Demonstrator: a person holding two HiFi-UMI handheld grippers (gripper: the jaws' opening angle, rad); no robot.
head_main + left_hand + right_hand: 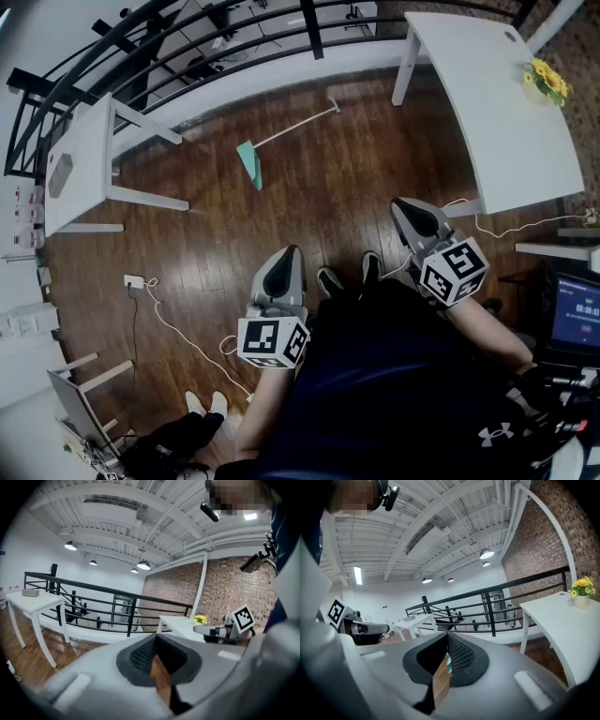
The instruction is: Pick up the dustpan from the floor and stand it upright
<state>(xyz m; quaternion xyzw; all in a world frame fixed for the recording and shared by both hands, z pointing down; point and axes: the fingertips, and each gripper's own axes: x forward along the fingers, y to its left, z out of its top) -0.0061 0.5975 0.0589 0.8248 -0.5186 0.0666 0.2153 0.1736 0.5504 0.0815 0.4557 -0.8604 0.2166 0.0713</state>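
The person is holding both tools out in front of the body, tilted slightly downward. The left gripper (284,267), grey with a marker cube at its back, is keeping its jaws pressed fully together with nothing between them, as the left gripper view (156,656) confirms. The right gripper (412,217) is likewise sitting closed and empty, with only floor showing through the slit between its dark pads (461,656).

The teal plastic dustpan with a long white handle (249,163) is lying on the dark wooden plank floor (309,216), well ahead of both grippers and touched by neither. Its handle is pointing away toward the black metal railing (187,37). It is resting in the open space between the small white table (80,164) on the left and the larger white table (506,103) on the right, which is carrying a small pot of yellow flowers (546,82).
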